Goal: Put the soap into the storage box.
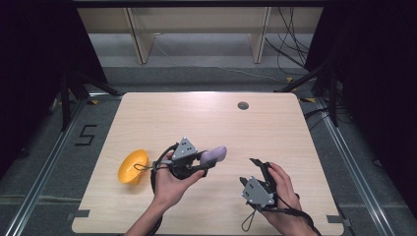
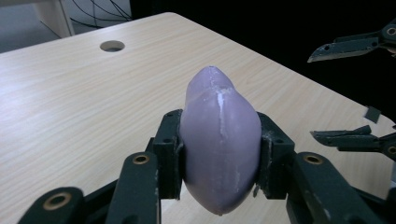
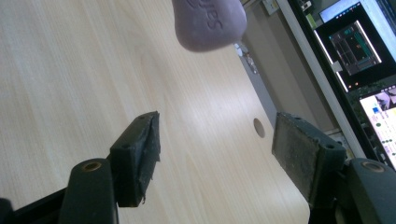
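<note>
The right gripper [image 1: 255, 172] is hanging nearest the person's edge, jaws standing wide with nothing between them, likely waiting to receive. Just beyond, the left gripper [image 1: 209, 162] is clamping a purple soap [image 2: 219, 140] by its flanks, lifting it clear of the table [image 1: 275, 128] and leaving its free end pointing toward the right gripper. A yellow bowl [image 1: 132, 167] is lying near the left edge. Farther back, bare boards are offering ample room.

Bright overhead light, soft glare on the table [image 1: 206, 105], dark surroundings
</note>
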Available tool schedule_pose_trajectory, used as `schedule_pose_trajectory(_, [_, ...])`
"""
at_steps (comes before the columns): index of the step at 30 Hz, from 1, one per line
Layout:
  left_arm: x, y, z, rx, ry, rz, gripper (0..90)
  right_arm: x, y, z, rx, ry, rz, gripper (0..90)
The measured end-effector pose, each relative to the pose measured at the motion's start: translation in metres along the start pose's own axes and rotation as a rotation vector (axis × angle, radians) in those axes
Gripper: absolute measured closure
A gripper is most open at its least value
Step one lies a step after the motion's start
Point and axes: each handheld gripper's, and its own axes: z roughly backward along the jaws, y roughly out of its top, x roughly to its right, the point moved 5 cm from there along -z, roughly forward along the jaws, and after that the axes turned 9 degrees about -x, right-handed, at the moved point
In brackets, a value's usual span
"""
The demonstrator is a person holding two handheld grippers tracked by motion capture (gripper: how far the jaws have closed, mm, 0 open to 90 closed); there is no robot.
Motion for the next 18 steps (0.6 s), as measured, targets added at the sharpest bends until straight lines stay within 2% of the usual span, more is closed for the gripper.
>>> schedule_pose_trajectory(1, [0.0, 0.0, 0.0, 0.014, -0.003, 0.002, 58.7, 0.0, 0.0, 0.0, 0.0, 0.0, 0.0, 33.3])
schedule_pose_trajectory(2, [-0.002, -0.002, 0.003, 0.019, 0.01, 0.007, 58.7, -0.001, -0.003, -0.001, -0.008, 0.012, -0.03, 33.6])
schedule_pose_trajectory(3, [-0.002, -0.004, 0.004, 0.025, 0.021, 0.019, 58.7, 0.0, -0.004, -0.001, -0.009, 0.01, -0.019, 33.5])
schedule_pose_trajectory(4, [-0.003, -0.005, 0.006, 0.031, 0.026, 0.023, 58.7, -0.001, -0.005, -0.002, -0.015, 0.022, -0.041, 33.6])
schedule_pose_trajectory(8, [-0.005, -0.006, 0.013, 0.051, 0.038, 0.022, 58.7, 0.0, -0.006, -0.002, -0.02, 0.022, -0.037, 33.9])
schedule_pose_trajectory(9, [-0.006, -0.007, 0.018, 0.07, 0.055, 0.023, 58.7, -0.001, -0.009, -0.003, -0.033, 0.02, -0.056, 34.3])
schedule_pose_trajectory(12, [-0.007, -0.007, 0.022, 0.078, 0.075, 0.019, 58.7, 0.0, -0.01, -0.004, -0.039, 0.017, -0.051, 34.4])
schedule_pose_trajectory(13, [-0.007, -0.008, 0.023, 0.083, 0.081, 0.011, 58.7, -0.001, -0.011, -0.004, -0.046, 0.019, -0.071, 34.4])
schedule_pose_trajectory(15, [-0.006, -0.009, 0.026, 0.089, 0.095, 0.007, 58.7, -0.001, -0.013, -0.006, -0.05, 0.022, -0.063, 34.4])
schedule_pose_trajectory(16, [-0.007, -0.011, 0.029, 0.099, 0.11, 0.009, 58.7, -0.001, -0.014, -0.006, -0.056, 0.019, -0.08, 34.4])
schedule_pose_trajectory(18, [-0.007, -0.012, 0.03, 0.104, 0.113, 0.013, 58.7, -0.001, -0.014, -0.006, -0.058, 0.02, -0.083, 34.4])
